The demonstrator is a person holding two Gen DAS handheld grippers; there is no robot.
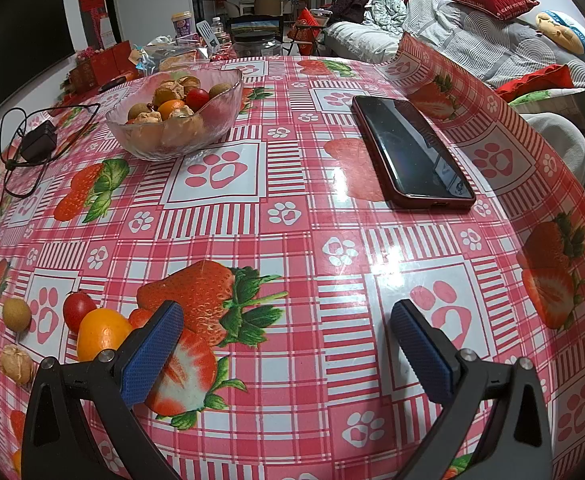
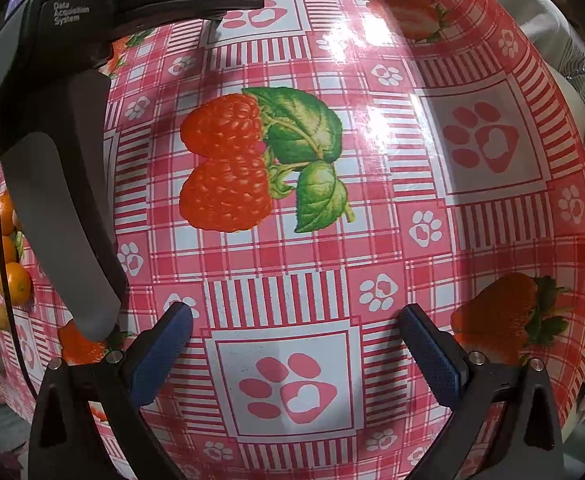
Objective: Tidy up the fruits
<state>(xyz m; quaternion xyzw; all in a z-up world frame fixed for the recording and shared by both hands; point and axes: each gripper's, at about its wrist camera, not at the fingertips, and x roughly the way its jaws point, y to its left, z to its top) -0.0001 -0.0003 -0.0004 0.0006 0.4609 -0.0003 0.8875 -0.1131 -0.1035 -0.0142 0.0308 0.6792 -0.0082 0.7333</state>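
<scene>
A glass bowl (image 1: 148, 136) holding several fruits stands at the far left of the table. Loose fruits lie near my left gripper (image 1: 286, 312): an orange (image 1: 100, 332), a cherry tomato (image 1: 77, 307), a small brown longan (image 1: 16, 313) and a husked physalis (image 1: 16, 364). The left gripper is open and empty, its left finger just right of the orange. My right gripper (image 2: 296, 316) is open and empty, low over the bare tablecloth. Several small oranges (image 2: 8, 264) show at the right wrist view's left edge, behind the left gripper's body (image 2: 52, 120).
A phone (image 1: 412, 152) in a red case lies on the table at the right. A black charger with cable (image 1: 32, 144) sits at the left edge. Jars, boxes and snacks crowd the far edge. A sofa with cushions (image 1: 492, 40) stands beyond the table.
</scene>
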